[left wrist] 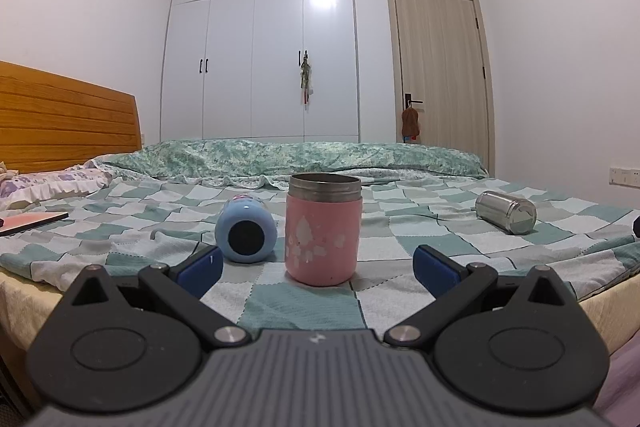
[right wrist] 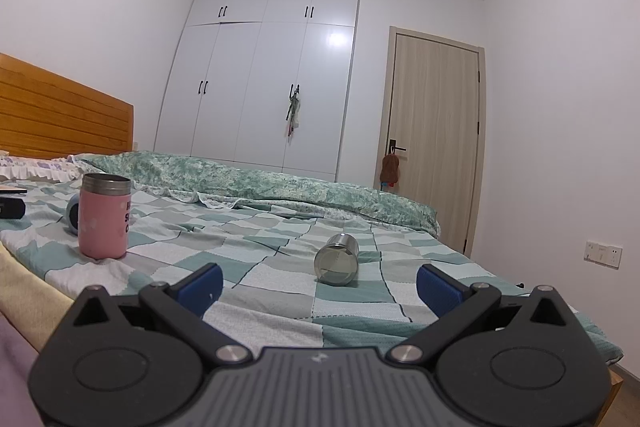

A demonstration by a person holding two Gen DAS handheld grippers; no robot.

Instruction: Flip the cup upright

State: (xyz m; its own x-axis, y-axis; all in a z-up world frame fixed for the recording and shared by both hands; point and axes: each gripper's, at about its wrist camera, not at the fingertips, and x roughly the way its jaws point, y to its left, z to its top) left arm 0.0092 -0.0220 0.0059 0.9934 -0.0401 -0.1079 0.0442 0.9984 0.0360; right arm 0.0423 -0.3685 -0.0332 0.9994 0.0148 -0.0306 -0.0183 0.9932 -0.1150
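- On a bed [left wrist: 400, 243] with a checked green, white and grey cover stand and lie three cups.
- The pink cup [left wrist: 322, 231] stands upright, its steel rim up, straight ahead at twelve o'clock of the left gripper [left wrist: 316, 267]. Its painted sides look worn and flecked with pale patches.
- The blue cup [left wrist: 245, 229] lies on its side just beside the pink one, at about eleven o'clock, its round dark base facing the gripper.
- The steel cup [right wrist: 337, 259] lies on its side too, at twelve o'clock of the right gripper [right wrist: 318, 285], shiny and smooth, its round end toward it.
- Both grippers hover near the bed's edge with jaws spread wide, blue pads holding nothing.
- My reading: one cup is upright; the blue and steel ones are left to be turned up.
- The cover is soft and rumpled, so a stood cup may rock.
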